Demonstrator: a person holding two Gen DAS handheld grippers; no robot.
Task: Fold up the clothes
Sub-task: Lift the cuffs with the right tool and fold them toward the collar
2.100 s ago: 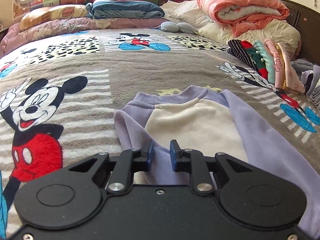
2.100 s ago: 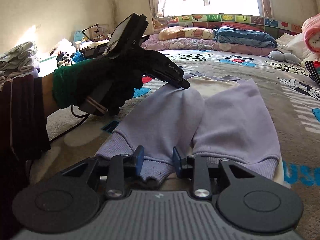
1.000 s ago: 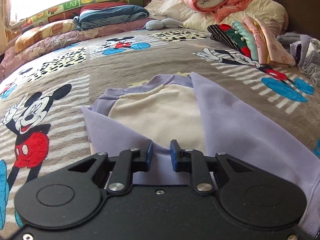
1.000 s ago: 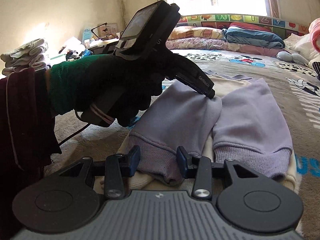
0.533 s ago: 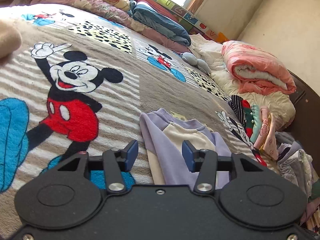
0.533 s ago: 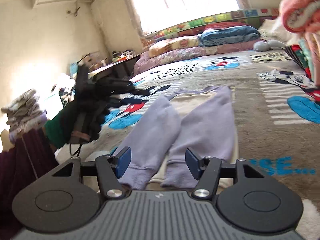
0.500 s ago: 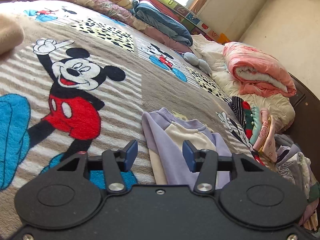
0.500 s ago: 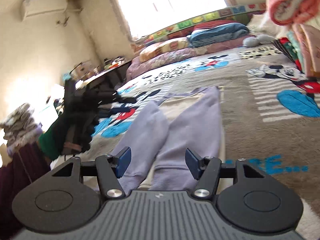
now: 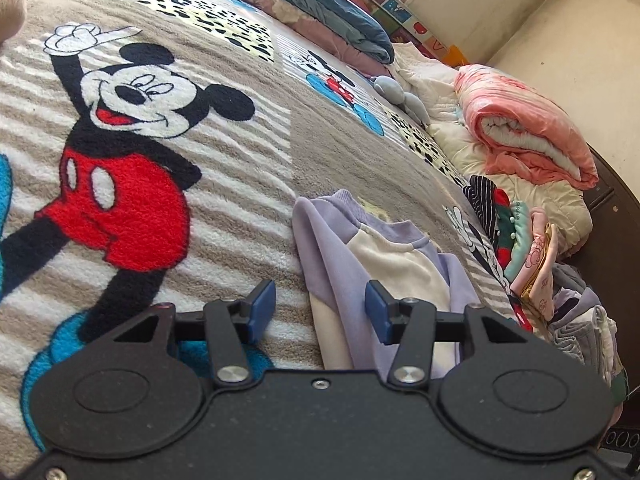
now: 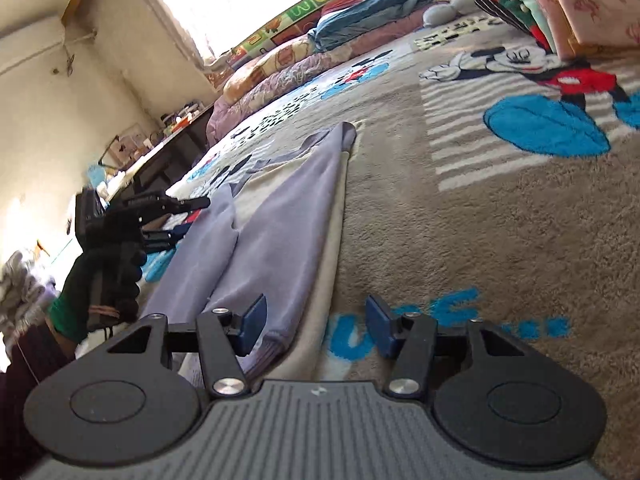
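A lilac and cream sweatshirt [image 9: 384, 264] lies flat on the cartoon-mouse blanket [image 9: 160, 184], both sleeves folded down over its body. My left gripper [image 9: 320, 312] is open at the garment's left edge, and that edge lies loosely between its blue pads. In the right wrist view the sweatshirt [image 10: 288, 216] stretches away from me. My right gripper [image 10: 316, 324] straddles its right hem corner with its jaws closing, and the pads do not press on the cloth. The left gripper [image 10: 188, 218] shows there too, held by a dark-gloved hand [image 10: 116, 264] beside the left sleeve.
A row of folded clothes [image 9: 520, 232] stands at the bed's right side, with a pink rolled quilt [image 9: 528, 136] behind it and loose garments [image 9: 580, 320] nearer. Pillows and a blue folded cover [image 9: 340, 20] line the head. A cluttered desk [image 10: 160, 160] stands left of the bed.
Both grippers let go of the sleeves and opened. The left one swung out to the sweatshirt's left edge, the right one to its right edge, and both rolled. The sleeves stay folded.
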